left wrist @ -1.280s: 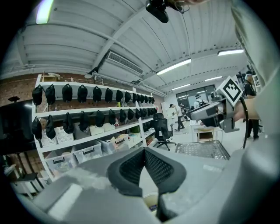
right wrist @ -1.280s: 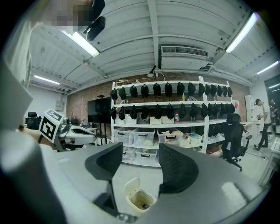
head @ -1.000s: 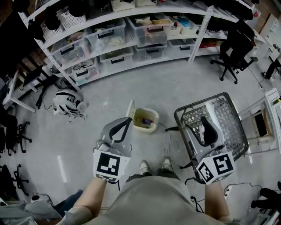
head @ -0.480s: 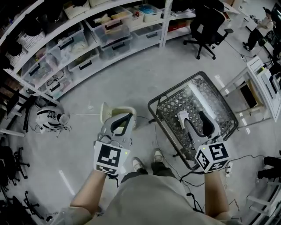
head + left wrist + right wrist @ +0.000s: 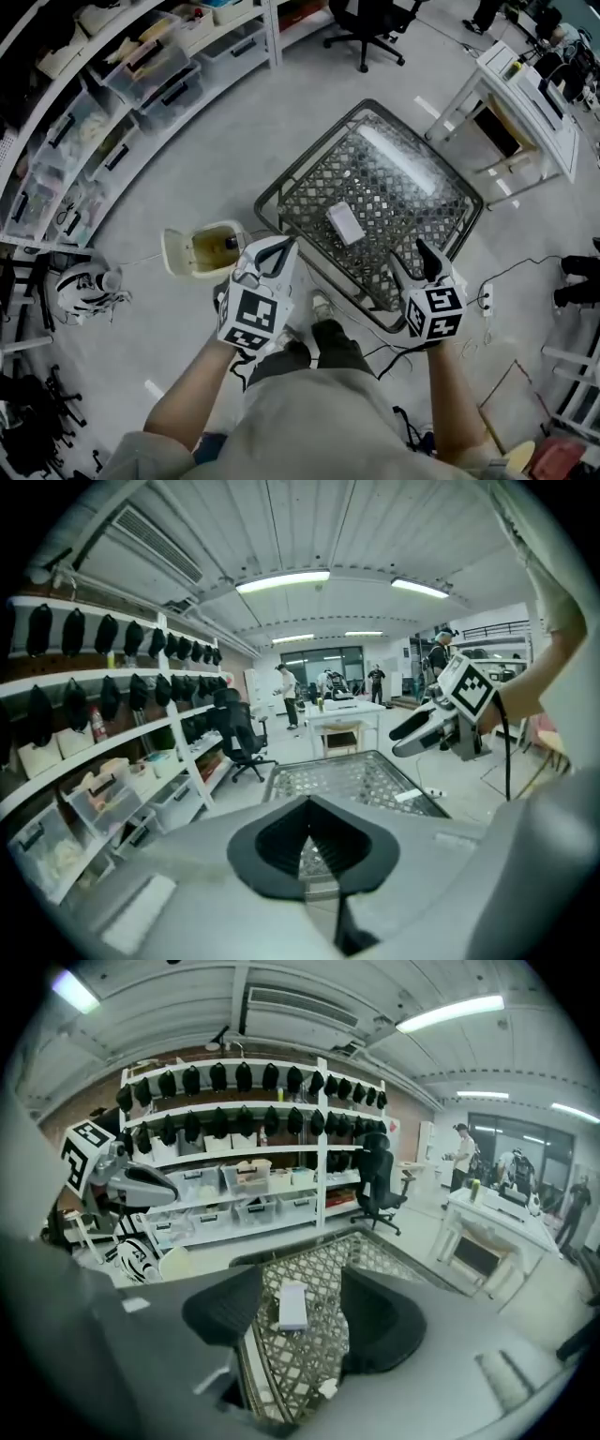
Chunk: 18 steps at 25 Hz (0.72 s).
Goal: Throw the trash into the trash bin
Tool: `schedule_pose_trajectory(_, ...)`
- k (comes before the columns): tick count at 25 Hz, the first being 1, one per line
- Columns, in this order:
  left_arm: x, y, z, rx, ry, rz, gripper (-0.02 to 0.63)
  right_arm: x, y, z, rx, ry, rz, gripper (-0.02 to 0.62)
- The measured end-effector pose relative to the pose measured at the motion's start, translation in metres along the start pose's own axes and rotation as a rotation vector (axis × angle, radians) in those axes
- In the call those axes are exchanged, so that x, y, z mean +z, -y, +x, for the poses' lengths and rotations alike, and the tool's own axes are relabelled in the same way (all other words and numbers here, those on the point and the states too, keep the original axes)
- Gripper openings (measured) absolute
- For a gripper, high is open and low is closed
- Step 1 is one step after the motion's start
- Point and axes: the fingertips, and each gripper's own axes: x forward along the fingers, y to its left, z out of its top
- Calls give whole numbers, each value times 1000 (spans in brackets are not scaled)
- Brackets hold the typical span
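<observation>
Small white box (image 5: 344, 223), likely the trash, lies flat on the mesh counter (image 5: 398, 173), untouched. My right tongs (image 5: 410, 260) gape empty; my left tongs (image 5: 272, 255) are closed on nothing. The box is probably light, stiff cardboard: pinch its narrow sides.

black wire-mesh basket (image 5: 403, 183): one
flat white rectangular packet (image 5: 344, 223): one
cream plastic trash bin (image 5: 171, 253): one

Head camera steeply down, views share basket (image 5: 403, 187)

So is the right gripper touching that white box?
Apart. In the head view the right gripper hangs by the wire basket's near edge, with bare mesh between its open jaws and the white box.
</observation>
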Motion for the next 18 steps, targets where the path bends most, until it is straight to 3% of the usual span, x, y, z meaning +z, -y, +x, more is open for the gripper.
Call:
schedule_pose_trajectory(5,-21,38,50,-120,-67,-24,3,-72,36,13,-39,-109,97,265)
schedule_pose_trajectory(18,-106,91,117,-252,-280,-141,3,-224,55,69,-31,-393,162,230)
